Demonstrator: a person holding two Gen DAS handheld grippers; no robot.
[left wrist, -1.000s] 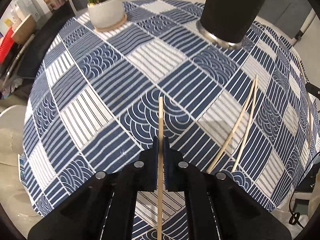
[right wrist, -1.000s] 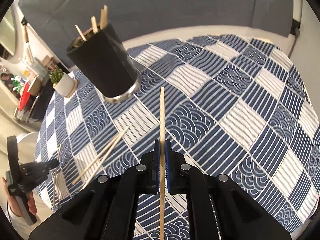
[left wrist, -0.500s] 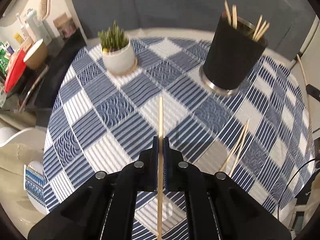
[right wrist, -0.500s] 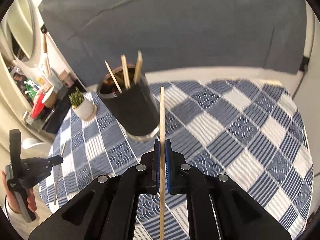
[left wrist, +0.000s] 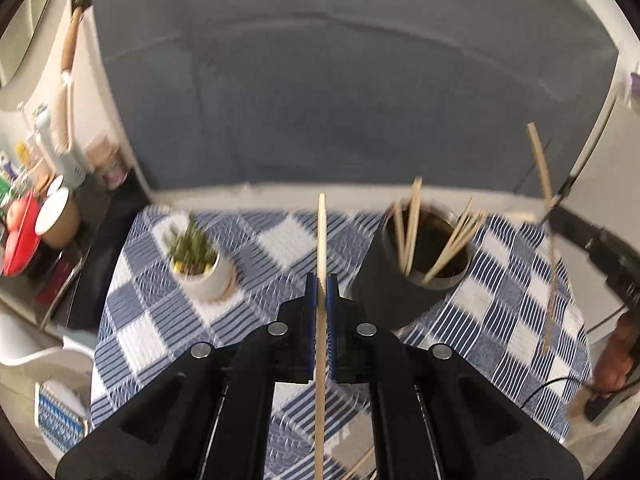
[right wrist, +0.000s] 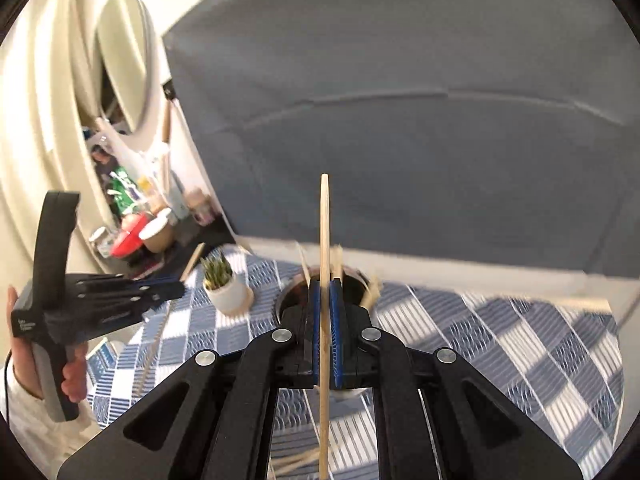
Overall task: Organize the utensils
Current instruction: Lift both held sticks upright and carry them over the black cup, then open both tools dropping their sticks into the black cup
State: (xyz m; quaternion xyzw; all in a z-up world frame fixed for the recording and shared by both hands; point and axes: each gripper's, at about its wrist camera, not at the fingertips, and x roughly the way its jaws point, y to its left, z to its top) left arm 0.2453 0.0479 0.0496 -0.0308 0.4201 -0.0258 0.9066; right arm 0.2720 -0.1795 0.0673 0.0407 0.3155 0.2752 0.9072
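My left gripper (left wrist: 321,280) is shut on a wooden chopstick (left wrist: 321,232) that points forward, held high above the table. The black cylindrical holder (left wrist: 404,276) with several chopsticks in it stands ahead to the right. My right gripper (right wrist: 325,285) is shut on another chopstick (right wrist: 324,224), raised above the table, with the holder's rim (right wrist: 362,276) just behind its jaws. The left gripper also shows in the right wrist view (right wrist: 172,289) at far left. The right gripper's chopstick shows in the left wrist view (left wrist: 540,160).
A small potted plant (left wrist: 198,258) in a white pot stands on the blue-and-white checked tablecloth (left wrist: 152,320), left of the holder. Loose chopsticks (right wrist: 296,462) lie on the cloth near me. A cluttered shelf (left wrist: 36,216) is at far left, a grey sofa (left wrist: 340,100) behind the table.
Both grippers have lifted up and tilted back with their chopsticks, so the table now looks lower and the holder's open top shows. The right gripper has moved over the holder.
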